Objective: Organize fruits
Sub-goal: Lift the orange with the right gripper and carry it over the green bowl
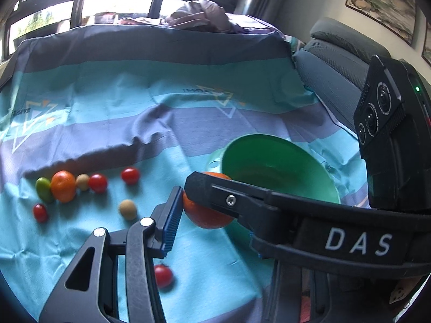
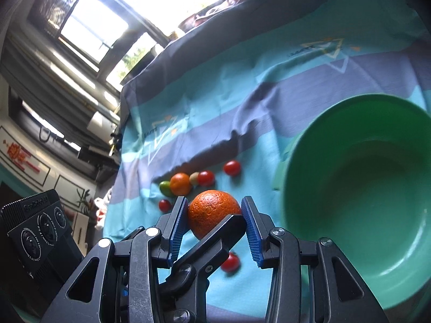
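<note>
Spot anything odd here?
Two grippers seem clamped on one orange: the right gripper across its sides, the left gripper crossing at an angle. The green bowl also looks tipped, not flat.

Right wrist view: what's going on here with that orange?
A person holds one orange with both tools: the right hand-held gripper clamps it between its blue pads, and the left hand-held gripper grips it crosswise. It hangs above the striped cloth, beside the green bowl, which looks empty. Another orange and small fruits lie on the cloth.
</note>
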The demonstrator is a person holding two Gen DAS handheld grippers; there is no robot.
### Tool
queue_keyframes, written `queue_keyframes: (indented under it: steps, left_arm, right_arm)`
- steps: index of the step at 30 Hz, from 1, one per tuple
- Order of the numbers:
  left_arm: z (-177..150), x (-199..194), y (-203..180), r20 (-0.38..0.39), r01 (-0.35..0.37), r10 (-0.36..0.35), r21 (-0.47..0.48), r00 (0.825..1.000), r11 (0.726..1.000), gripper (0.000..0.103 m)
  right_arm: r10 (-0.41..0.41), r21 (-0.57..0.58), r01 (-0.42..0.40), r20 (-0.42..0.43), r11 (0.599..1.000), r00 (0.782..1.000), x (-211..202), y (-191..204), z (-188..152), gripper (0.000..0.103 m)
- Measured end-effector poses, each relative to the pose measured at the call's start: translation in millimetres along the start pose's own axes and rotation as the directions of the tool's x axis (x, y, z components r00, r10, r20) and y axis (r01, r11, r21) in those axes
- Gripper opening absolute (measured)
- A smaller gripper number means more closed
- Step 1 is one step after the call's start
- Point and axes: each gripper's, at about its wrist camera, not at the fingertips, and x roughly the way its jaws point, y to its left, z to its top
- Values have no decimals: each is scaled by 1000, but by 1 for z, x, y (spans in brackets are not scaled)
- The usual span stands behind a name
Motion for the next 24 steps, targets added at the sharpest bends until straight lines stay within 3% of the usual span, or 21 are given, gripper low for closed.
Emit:
queue_keyframes:
  steps: [11,24]
  left_arm:
    - [13,31,-47,-33,69,-66,94,997,993,43]
    - [13,68,-73,-128,166,-152,108,980,980,43]
  right_arm:
    - [-29,94,22,81,995,996,-34,-46,9,44]
    - [-123,199,105,82,974,989,-49,-87,11,44]
